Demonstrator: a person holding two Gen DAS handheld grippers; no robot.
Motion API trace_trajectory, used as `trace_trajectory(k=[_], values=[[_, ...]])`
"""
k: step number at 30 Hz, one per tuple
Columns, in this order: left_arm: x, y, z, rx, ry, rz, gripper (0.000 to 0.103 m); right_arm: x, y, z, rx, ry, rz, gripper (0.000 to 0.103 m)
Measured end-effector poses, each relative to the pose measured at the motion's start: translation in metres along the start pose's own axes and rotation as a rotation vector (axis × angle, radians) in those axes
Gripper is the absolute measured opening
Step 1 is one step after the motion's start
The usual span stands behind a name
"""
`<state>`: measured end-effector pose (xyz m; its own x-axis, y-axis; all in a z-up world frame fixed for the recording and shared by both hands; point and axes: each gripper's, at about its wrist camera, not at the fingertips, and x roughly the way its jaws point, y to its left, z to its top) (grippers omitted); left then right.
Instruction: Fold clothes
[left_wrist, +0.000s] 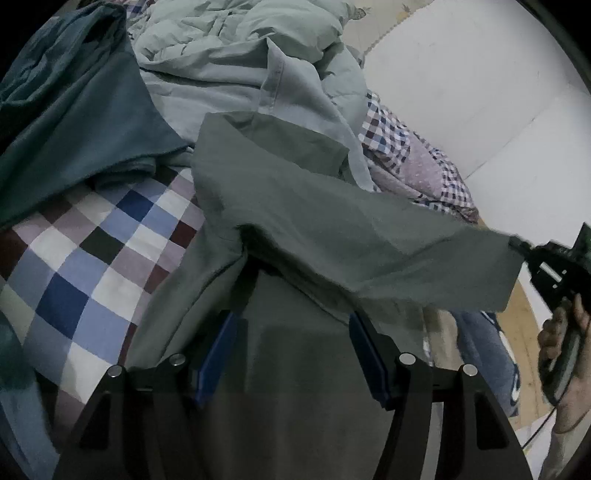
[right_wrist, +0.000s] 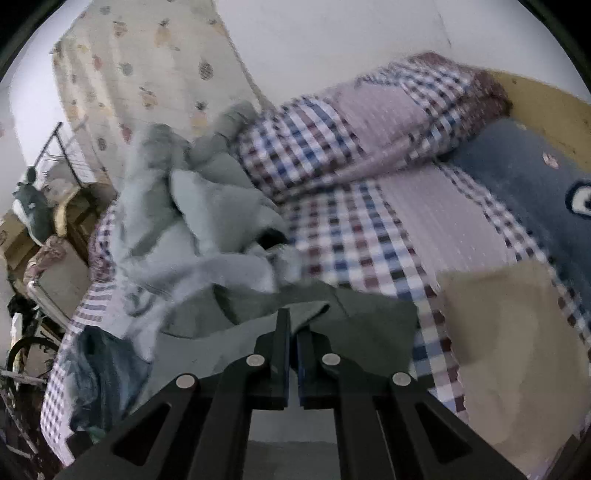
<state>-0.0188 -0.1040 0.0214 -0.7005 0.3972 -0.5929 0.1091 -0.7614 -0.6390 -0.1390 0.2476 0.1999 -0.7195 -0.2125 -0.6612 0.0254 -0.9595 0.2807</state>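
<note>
The left gripper (left_wrist: 291, 332), low in the centre of its frame, has its blue-padded jaws spread wide with the olive-green cotton garment (left_wrist: 314, 229) lying between and under them; no pinch on the cloth is visible. The right gripper (right_wrist: 292, 332), at bottom centre of its own view, has its jaws pressed almost together on an edge of that same olive-green garment (right_wrist: 306, 314). In the left wrist view, it appears at the right edge, held by a person's hand (left_wrist: 565, 332), pulling a sleeve out taut. Beyond lies a checked patchwork bedspread (left_wrist: 92, 251), with a dark teal cloth (left_wrist: 74, 122) at upper left and a crumpled pale grey-blue shirt (left_wrist: 229, 66) at top centre.
</note>
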Motion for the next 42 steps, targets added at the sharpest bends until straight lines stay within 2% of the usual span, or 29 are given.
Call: trace_trajectory(k=[9,15,18,19,20,25,29,32,36,39,42], values=[[0.007,-0.007,-0.003,0.037,-0.015,0.061,0.067,0.068,-0.058,-0.035,0.086,0.12,-0.046,0.001],[0.007,-0.004,-0.002,0.031,-0.021,0.067,0.067,0.103,-0.093,-0.048,0.136,0.189,-0.053,0.005],[0.006,-0.003,-0.002,0.029,-0.03,0.067,0.067,0.112,-0.105,-0.052,0.136,0.206,-0.074,0.018],[0.005,-0.003,-0.002,0.026,-0.036,0.065,0.067,0.113,-0.109,-0.053,0.135,0.212,-0.097,0.031],[0.004,-0.003,-0.002,0.023,-0.043,0.064,0.067,0.111,-0.114,-0.054,0.133,0.199,-0.126,0.039],[-0.012,0.002,0.003,0.009,-0.103,0.072,0.067,0.086,-0.121,-0.057,0.131,0.123,-0.161,0.045],[-0.021,0.009,0.009,0.016,-0.125,0.11,0.067,0.067,-0.096,-0.072,0.062,0.109,-0.07,0.045],[-0.019,0.012,0.011,0.036,-0.093,0.135,0.067,0.057,-0.062,-0.088,-0.036,0.11,0.002,0.045],[-0.007,0.011,0.009,0.098,-0.03,0.179,0.067,0.051,0.008,-0.116,-0.226,0.146,0.13,0.045],[-0.007,0.018,0.012,0.078,-0.026,0.171,0.067,0.048,0.058,-0.133,-0.346,0.156,0.2,0.045],[-0.01,0.028,0.018,0.022,-0.043,0.164,0.062,0.047,0.091,-0.136,-0.407,0.162,0.258,0.045]])
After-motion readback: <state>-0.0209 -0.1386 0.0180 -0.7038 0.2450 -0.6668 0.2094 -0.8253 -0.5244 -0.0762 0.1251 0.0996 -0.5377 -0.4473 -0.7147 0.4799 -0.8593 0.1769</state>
